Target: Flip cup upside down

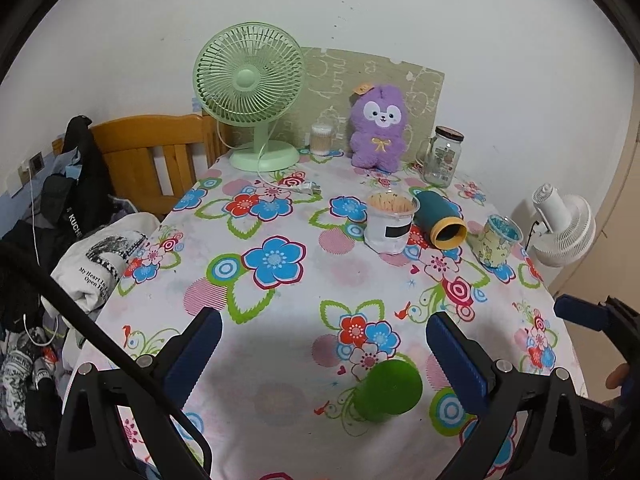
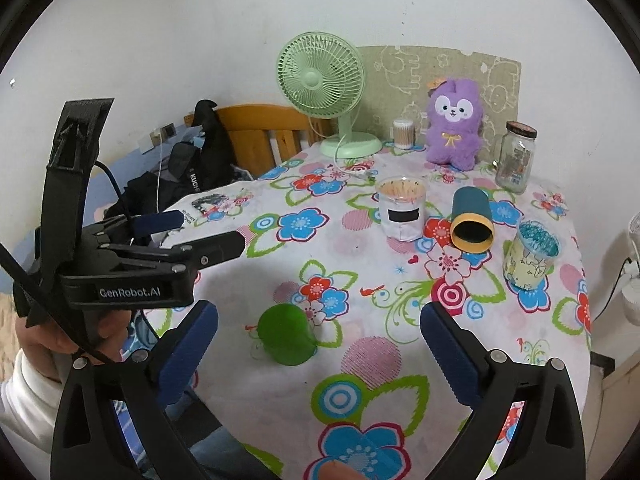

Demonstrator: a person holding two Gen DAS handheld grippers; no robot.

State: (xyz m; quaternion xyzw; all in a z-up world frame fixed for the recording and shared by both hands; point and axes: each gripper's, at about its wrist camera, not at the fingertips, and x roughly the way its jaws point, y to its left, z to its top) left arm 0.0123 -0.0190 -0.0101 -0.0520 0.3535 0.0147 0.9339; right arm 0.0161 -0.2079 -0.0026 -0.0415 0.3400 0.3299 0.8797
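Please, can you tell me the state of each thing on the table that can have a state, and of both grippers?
Small green plastic cup: upside down, base up.
Teal cylinder cup with yellow rim: lying on its side, mouth open.
Glass jar with dark lid: upright, closed.
Light green desk fan: upright, plug lying loose.
Left gripper: open, empty.
Right gripper: open, empty.

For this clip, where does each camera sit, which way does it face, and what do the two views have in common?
Left wrist: sits on the left gripper, looking forward over the table toward the wall; its open blue fingers frame the green cup; the right gripper's tip shows at the right edge.
Right wrist: sits on the right gripper, facing the same way; the left gripper and the hand holding it show on the left.
Shared: green cup, green fan, purple plush, lying teal cup.
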